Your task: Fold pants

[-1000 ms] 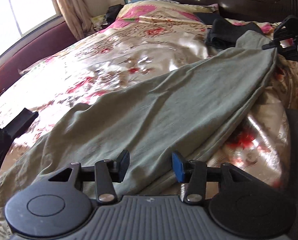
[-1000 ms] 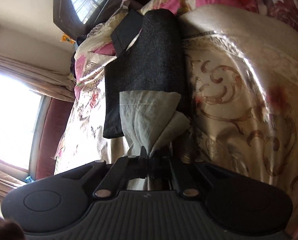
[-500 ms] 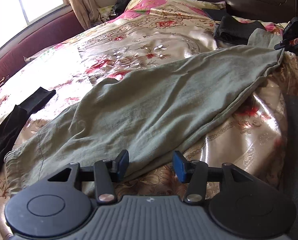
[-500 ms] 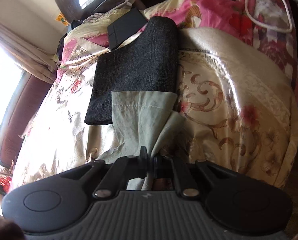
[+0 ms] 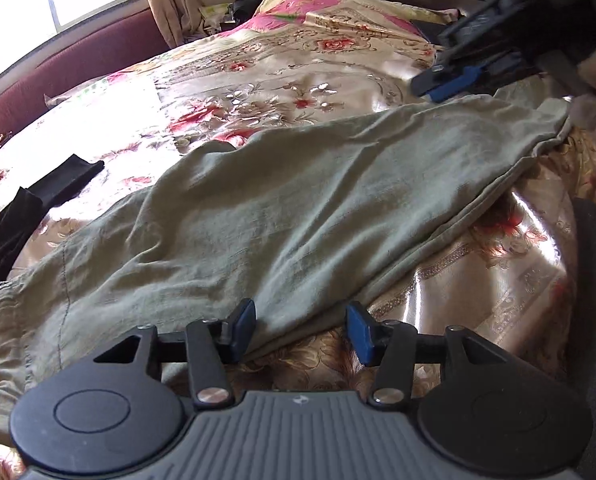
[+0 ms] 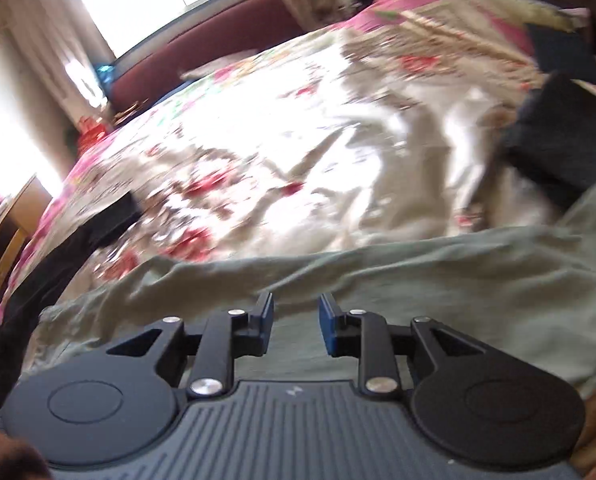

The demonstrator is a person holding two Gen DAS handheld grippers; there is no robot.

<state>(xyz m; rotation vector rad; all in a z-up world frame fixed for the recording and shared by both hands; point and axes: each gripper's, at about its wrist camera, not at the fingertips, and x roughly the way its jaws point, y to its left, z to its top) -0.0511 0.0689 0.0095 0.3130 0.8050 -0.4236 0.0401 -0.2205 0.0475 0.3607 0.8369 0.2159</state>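
Here, the bed with its floral cover fills both views, and the olive pants lie flat across it from lower left to upper right of the left wrist frame. The left tool stands half-wide with nothing gripped. The right tool is opening above the pants, empty.
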